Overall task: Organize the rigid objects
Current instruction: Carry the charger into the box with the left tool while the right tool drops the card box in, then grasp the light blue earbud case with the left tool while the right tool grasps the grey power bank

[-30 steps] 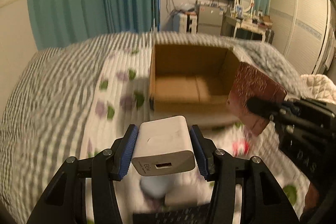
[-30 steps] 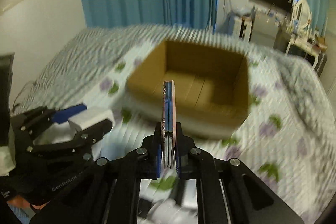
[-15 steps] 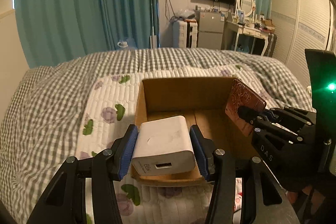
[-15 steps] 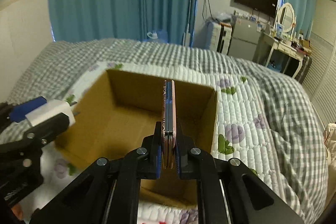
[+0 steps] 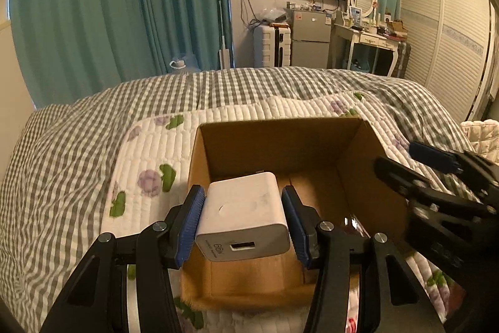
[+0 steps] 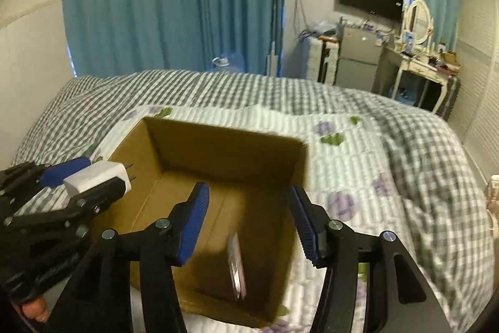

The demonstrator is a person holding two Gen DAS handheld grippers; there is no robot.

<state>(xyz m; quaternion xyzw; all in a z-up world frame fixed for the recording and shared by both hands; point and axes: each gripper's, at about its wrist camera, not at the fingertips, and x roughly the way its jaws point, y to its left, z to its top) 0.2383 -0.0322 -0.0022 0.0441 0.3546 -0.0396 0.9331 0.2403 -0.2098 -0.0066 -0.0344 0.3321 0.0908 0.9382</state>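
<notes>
Bedroom setting: teal curtains (image 5: 124, 14) behind a bed with a grey checked cover (image 5: 62, 152), and a white quilted floral pad (image 5: 149, 158) laid on top. On the pad sits an open cardboard box (image 6: 218, 145), directly ahead of both tongs.

Left gripper (image 5: 243, 217): clenched on a white USB charger (image 5: 241, 208), blue pads pressed against its two side faces. USB port and "66W" marking face the camera; prongs point forward, seen in the right wrist view (image 6: 96, 177). Charger is held above the near-left part of the box opening.

Right gripper (image 6: 249, 223): released, blue pads spread wide with nothing between them, positioned over the box's near-right part. Below and between its fingers, a thin flat card-like item (image 6: 236, 266) is inside the box, edge-on to the camera and blurred; cannot tell whether it rests on the floor of the box.
</notes>
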